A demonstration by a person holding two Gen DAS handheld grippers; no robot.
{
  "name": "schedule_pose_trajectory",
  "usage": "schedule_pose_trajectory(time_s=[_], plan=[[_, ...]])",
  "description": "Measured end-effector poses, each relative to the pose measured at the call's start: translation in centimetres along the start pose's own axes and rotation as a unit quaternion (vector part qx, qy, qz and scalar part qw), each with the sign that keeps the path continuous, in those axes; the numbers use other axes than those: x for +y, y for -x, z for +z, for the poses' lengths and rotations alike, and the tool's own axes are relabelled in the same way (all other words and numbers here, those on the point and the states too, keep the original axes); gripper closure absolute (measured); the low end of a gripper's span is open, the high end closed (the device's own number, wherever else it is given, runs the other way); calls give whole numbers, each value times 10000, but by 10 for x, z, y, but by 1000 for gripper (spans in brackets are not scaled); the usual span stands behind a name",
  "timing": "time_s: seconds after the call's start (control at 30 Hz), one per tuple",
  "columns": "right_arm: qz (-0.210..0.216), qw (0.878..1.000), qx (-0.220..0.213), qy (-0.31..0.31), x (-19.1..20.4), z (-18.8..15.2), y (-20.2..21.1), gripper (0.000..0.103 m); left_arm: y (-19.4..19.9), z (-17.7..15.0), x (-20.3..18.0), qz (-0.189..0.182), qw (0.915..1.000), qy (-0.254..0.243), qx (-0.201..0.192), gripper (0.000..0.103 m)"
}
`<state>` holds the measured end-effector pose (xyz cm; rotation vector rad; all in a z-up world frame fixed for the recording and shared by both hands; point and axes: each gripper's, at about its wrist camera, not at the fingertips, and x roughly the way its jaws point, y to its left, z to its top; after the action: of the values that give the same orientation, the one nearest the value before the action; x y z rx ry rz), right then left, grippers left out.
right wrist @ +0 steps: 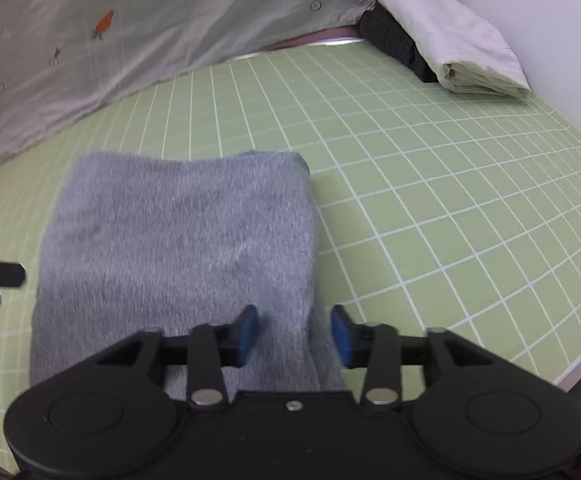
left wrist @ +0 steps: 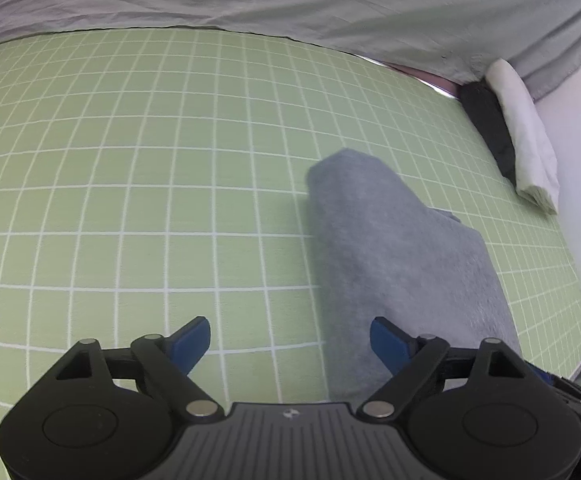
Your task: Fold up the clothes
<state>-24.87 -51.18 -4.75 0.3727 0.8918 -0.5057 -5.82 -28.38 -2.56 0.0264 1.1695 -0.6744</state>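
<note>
Both claws hang open over a folded grey garment on the green gridded worktop.
Left claw (left wrist: pixel 290 346) gapes wide over bare mat, garment edge by its right finger; right claw (right wrist: pixel 294 334) stands part-open astride the grey garment (right wrist: pixel 178 240), pads clear, its long axis running away from the camera. Behind, a pale sheet (right wrist: pixel 130 32) bears a carrot motif and unreadable print; folded black (right wrist: pixel 394 44) and white clothes (right wrist: pixel 450 36) lie far right.

Shirt (right wrist: pixel 130 32) lettering prob. too blurred.
</note>
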Motion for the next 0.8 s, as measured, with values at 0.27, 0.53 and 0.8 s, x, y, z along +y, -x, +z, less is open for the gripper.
schedule_pose_trajectory(time_s=[0.27,0.53,0.8], plan=[[35,9999,161,36,-1,8,-21,30,-15,7,-15,-168,9996,-195,123,11],[186,9989,434,45,-8,23,-51,23,-40,18,-31,-261,9985,-265,391,10],[320,9974,630,130,-7,34,-72,15,-70,26,-39,-285,9958,-291,818,10]])
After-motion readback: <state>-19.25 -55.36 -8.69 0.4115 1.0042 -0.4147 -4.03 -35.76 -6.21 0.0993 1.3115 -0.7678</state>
